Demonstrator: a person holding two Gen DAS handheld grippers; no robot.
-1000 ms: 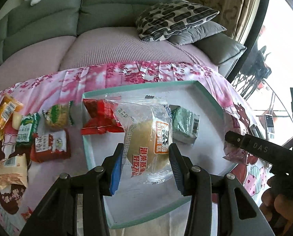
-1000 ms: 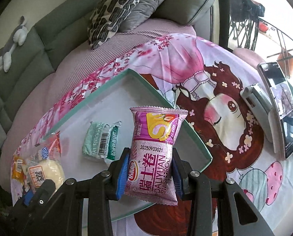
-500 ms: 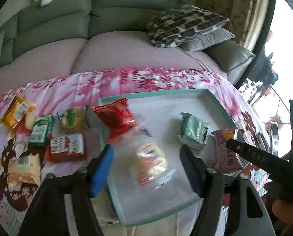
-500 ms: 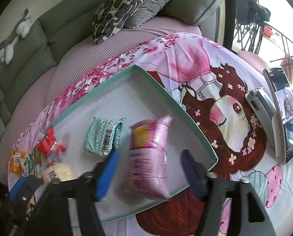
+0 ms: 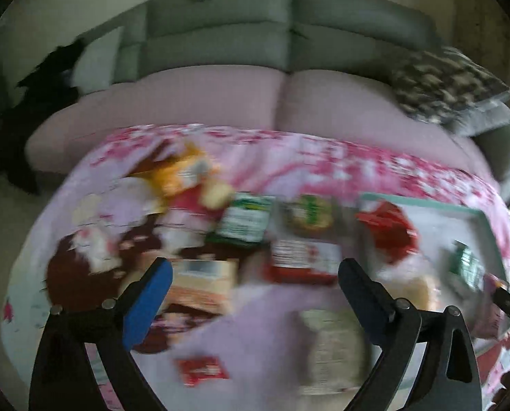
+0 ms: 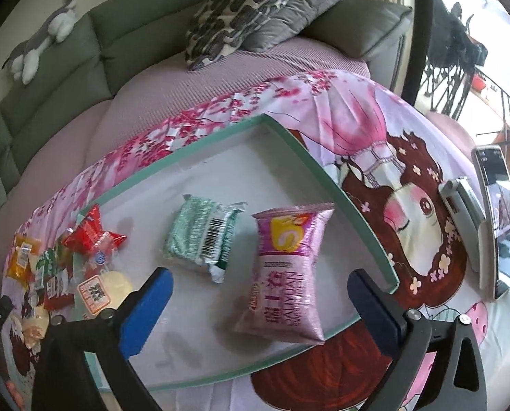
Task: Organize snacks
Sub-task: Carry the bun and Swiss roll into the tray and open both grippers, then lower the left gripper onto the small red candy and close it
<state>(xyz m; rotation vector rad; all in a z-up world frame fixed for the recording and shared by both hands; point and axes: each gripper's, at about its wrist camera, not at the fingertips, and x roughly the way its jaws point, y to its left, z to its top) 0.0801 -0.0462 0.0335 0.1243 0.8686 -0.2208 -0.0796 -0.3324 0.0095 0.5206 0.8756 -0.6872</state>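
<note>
Tablecloth, pink-printed, before grey sofa; teal tray; both grippers' jaws just opened, empty.

Each view looks forward and steeply down along its own tool's two black fingers. The left tool camera, badly blurred, sits close above loose snack packets on the pink floral cloth, the shallow white tray with a teal rim off to its right. The right tool camera hangs close over that tray. Both views share the tray, the cloth and the grey sofa beyond.
</note>
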